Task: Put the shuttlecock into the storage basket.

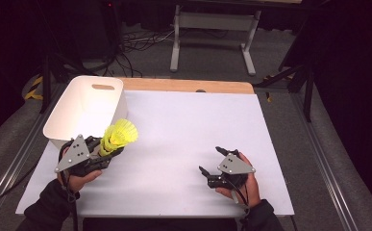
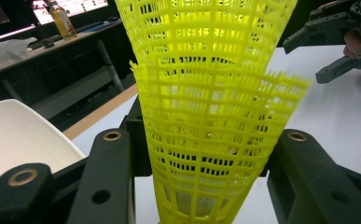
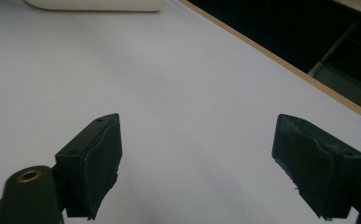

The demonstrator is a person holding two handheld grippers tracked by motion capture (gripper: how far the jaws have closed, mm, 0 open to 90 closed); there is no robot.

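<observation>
Overhead forward-down view, two close finger-mounted

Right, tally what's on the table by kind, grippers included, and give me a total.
Yellow shuttlecocks, nested together in the left gripper's jaws: at least 2
White bin: 1
Grippers: 2, the left gripper and the right gripper
Total: 5
</observation>
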